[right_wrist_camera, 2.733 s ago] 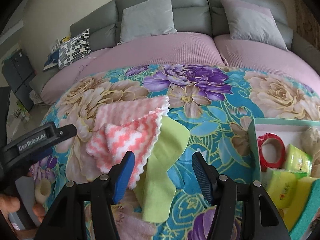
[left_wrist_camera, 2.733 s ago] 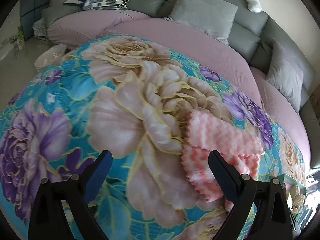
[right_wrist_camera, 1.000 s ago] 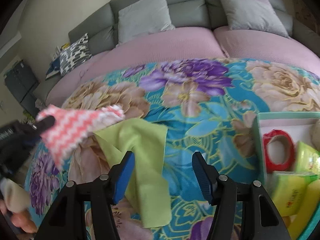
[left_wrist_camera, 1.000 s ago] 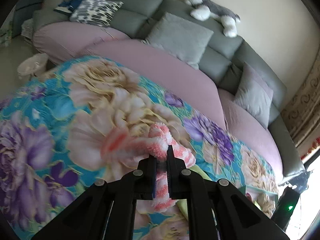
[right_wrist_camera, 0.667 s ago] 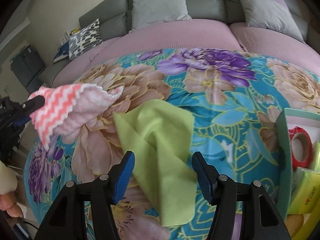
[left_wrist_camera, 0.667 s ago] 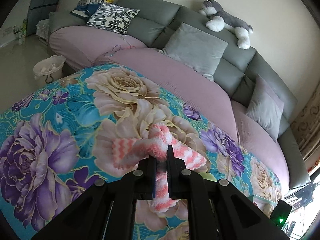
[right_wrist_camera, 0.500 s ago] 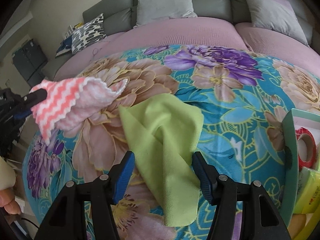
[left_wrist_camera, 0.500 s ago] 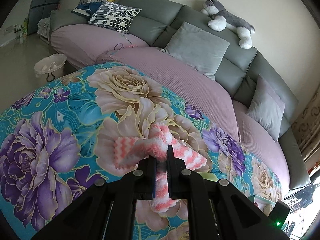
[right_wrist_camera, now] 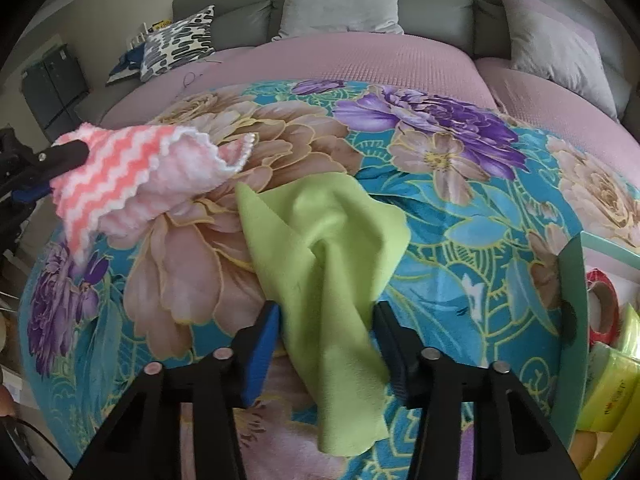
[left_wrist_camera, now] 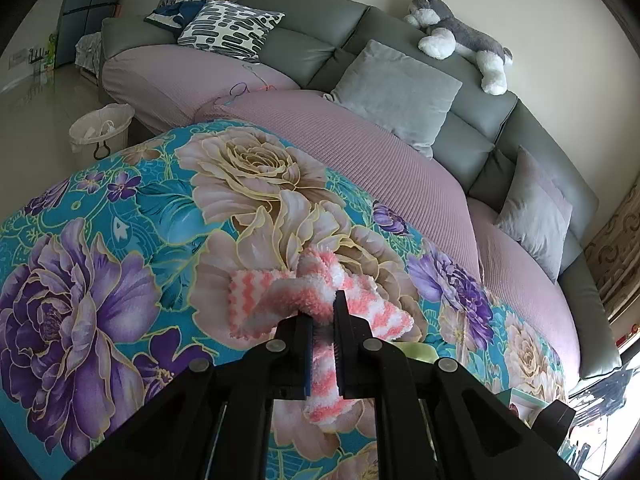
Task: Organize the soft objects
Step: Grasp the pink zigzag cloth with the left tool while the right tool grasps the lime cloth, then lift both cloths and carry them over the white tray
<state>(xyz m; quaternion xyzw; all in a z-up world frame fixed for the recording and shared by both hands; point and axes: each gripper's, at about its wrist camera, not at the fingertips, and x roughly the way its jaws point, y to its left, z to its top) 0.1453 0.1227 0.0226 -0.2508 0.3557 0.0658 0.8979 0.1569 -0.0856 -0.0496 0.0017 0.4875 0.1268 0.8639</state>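
Both cloths are being gathered up off the flowered blanket.

The left gripper (left_wrist_camera: 323, 330) is clamping the pink zigzag cloth (right_wrist_camera: 136, 176) tight, having lifted it clear of the green cloth (right_wrist_camera: 328, 248) it lay across moments ago. That is leaving the green one exposed and crumpled on the floral blanket (right_wrist_camera: 460, 216), and the right gripper (right_wrist_camera: 326, 344) is closing around its lower fold, pads not yet pressing. The teal tray (right_wrist_camera: 574, 292) is waiting just to the right.

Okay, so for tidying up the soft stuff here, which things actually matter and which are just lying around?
Part of the job:
- pink zigzag cloth, clamped in the left gripper
- green cloth, right gripper closing around it

Just lying about:
- red tape roll in the tray
- grey cushion
- plush dog
- white bin
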